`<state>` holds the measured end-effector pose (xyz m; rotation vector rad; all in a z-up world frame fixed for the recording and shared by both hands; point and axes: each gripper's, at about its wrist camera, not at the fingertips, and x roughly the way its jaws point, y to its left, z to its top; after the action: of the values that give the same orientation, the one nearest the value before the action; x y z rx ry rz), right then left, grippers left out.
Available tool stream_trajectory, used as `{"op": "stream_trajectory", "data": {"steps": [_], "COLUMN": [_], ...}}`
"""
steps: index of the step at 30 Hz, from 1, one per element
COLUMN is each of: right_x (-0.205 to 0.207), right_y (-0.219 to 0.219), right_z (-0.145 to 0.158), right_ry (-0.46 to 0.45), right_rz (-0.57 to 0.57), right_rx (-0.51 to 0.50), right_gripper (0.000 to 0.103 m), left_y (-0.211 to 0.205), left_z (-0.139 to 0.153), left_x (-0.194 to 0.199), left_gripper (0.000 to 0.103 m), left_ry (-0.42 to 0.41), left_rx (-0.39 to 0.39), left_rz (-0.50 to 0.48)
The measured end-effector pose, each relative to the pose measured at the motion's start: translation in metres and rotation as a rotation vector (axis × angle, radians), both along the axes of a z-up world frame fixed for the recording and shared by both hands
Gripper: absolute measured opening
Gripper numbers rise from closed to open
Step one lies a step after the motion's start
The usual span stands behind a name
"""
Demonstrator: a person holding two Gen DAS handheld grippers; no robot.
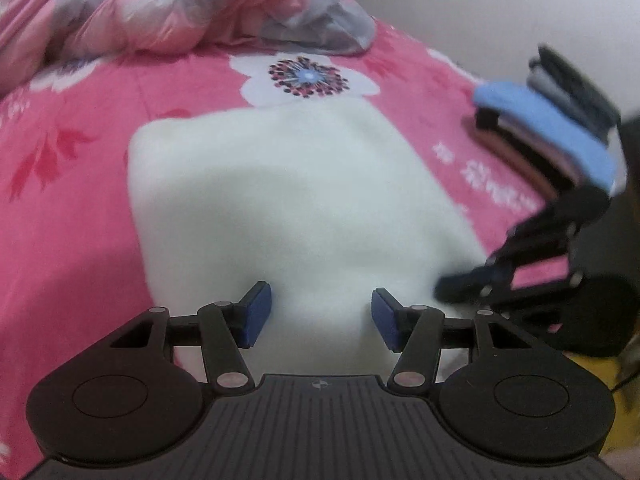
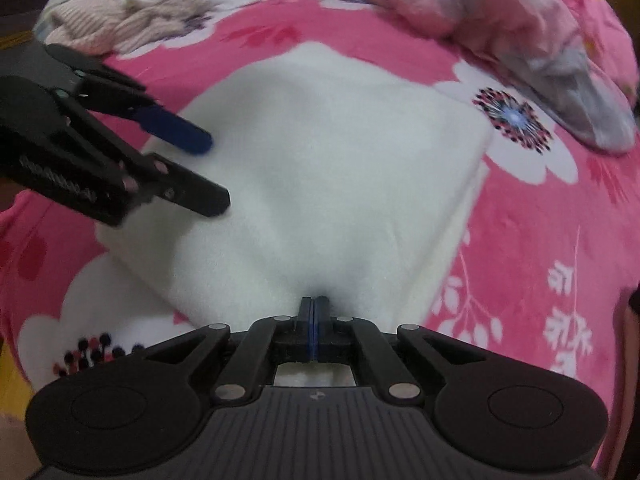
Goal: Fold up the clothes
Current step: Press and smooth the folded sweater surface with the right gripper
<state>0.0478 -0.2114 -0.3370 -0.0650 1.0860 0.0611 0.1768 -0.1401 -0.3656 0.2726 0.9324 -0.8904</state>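
Note:
A white folded garment (image 1: 296, 208) lies flat on the pink flowered bedsheet (image 1: 80, 184). My left gripper (image 1: 321, 316) hovers over the garment's near edge, open, its blue pads (image 1: 256, 316) wide apart with only cloth below them. In the right wrist view the left gripper (image 2: 214, 172) shows over the garment's left edge. My right gripper (image 2: 315, 306) is shut, its pads together at the near edge of the white garment (image 2: 340, 168), where the cloth puckers into them. It also shows in the left wrist view, right gripper (image 1: 448, 286), low at the garment's right corner.
A stack of folded clothes (image 1: 556, 136) with a blue piece on top stands at the bed's right edge. A crumpled pink and grey quilt (image 2: 540, 40) lies at the back. A heap of unfolded clothes (image 2: 136, 20) sits at the far left.

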Motion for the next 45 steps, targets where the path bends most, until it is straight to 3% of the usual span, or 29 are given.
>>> {"op": "stream_trajectory", "data": {"steps": [3,6,9,12,15,19,21,23,25,27,29,33,37,41,43,45], "right_x": [0.009,0.024,0.045,0.054,0.06,0.073,0.089,0.103,0.098,0.095,0.085,0.076,0.082,0.097,0.108,0.114], "right_y": [-0.015,-0.027,-0.046,-0.064,-0.068,-0.089,-0.099,-0.109,-0.113,-0.115,-0.133,-0.148,-0.166,-0.158,-0.146,-0.14], "right_z": [0.025,0.034,0.005,-0.015,0.003,0.028,0.017,-0.01,-0.031,-0.038,-0.041,-0.005,0.025,0.038,0.029,0.002], "right_ry": [-0.077,-0.156,-0.144,-0.154,-0.132,-0.217,-0.23,-0.18,-0.177,-0.103,-0.053,-0.143,-0.222,-0.292,-0.283,-0.207], "right_rz": [-0.006,0.025,0.059,0.096,0.119,0.054,0.059,0.068,0.084,0.065,-0.011,-0.058,-0.118,-0.016,0.055,0.078], "right_rx": [0.056,0.018,-0.061,-0.029,-0.014,0.042,0.012,-0.024,-0.094,-0.165,-0.107,-0.096,0.064,0.209,0.196,0.166], "right_gripper": [0.0,0.0,0.0,0.0,0.0,0.0,0.0,0.0,0.0,0.0,0.0,0.0,0.0,0.0,0.0,0.0], "left_y": [-0.002,-0.003,-0.007,-0.009,-0.01,-0.011,-0.013,-0.014,-0.017,-0.019,-0.019,-0.021,-0.022,-0.023,-0.023,-0.023], "left_z": [0.002,0.003,0.004,0.005,0.006,0.008,0.009,0.008,0.008,0.008,0.007,0.008,0.009,0.009,0.009,0.009], "left_x": [0.001,0.002,0.0,0.0,0.001,-0.001,-0.002,-0.003,-0.002,-0.002,-0.002,-0.001,0.001,0.0,-0.001,-0.002], "left_gripper": [0.058,0.058,0.059,0.059,0.06,0.06,0.06,0.06,0.06,0.064,0.064,0.064,0.064,0.065,0.065,0.065], "left_ry": [0.004,0.017,0.014,0.028,0.041,0.048,0.045,0.044,0.048,0.053,0.057,0.059,0.066,0.059,0.055,0.049], "left_rx": [0.023,0.031,0.045,0.043,0.054,0.069,0.08,0.085,0.092,0.1,0.109,0.12,0.127,0.135,0.138,0.139], "left_rz": [0.008,0.03,0.043,0.062,0.085,0.1,0.105,0.105,0.104,0.105,0.106,0.109,0.111,0.105,0.105,0.105]}}
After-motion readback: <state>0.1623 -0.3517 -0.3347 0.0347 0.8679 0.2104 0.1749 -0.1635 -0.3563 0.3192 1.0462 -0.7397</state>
